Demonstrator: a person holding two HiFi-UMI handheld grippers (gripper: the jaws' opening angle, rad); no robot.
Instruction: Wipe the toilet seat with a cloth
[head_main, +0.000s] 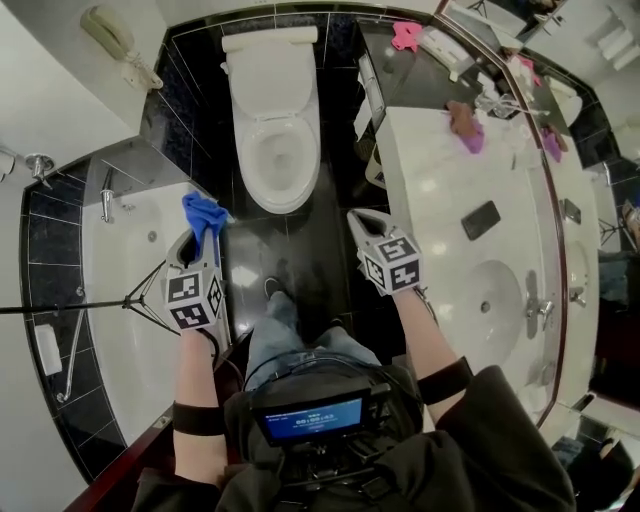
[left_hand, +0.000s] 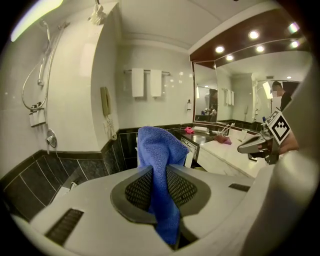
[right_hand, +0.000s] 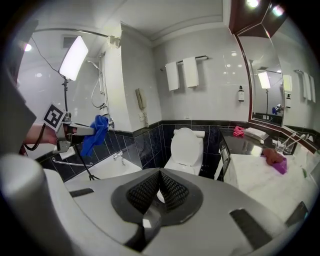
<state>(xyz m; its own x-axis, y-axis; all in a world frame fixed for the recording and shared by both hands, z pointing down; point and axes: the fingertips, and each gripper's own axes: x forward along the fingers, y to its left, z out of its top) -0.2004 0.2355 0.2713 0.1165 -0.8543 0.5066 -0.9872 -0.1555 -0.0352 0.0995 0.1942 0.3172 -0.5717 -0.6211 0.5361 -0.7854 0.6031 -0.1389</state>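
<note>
A white toilet (head_main: 271, 120) stands ahead against the black tiled wall, its lid raised and its seat (head_main: 243, 172) down. It also shows in the right gripper view as the toilet (right_hand: 186, 148). My left gripper (head_main: 197, 243) is shut on a blue cloth (head_main: 203, 214), which sticks up between its pads (left_hand: 160, 150) and hangs out below them. It hovers over the bathtub's edge, left of the bowl and short of it. My right gripper (head_main: 366, 226) is shut and holds nothing, right of the bowl, near the vanity. The cloth (right_hand: 95, 133) shows at the left there.
A white bathtub (head_main: 120, 290) lies at the left with a light stand (head_main: 120, 300) in it. A marble vanity (head_main: 450, 200) at the right carries a sink (head_main: 500, 300), a dark phone (head_main: 481, 219) and a pink-brown cloth (head_main: 465, 127). Black floor (head_main: 300, 250) runs to the toilet.
</note>
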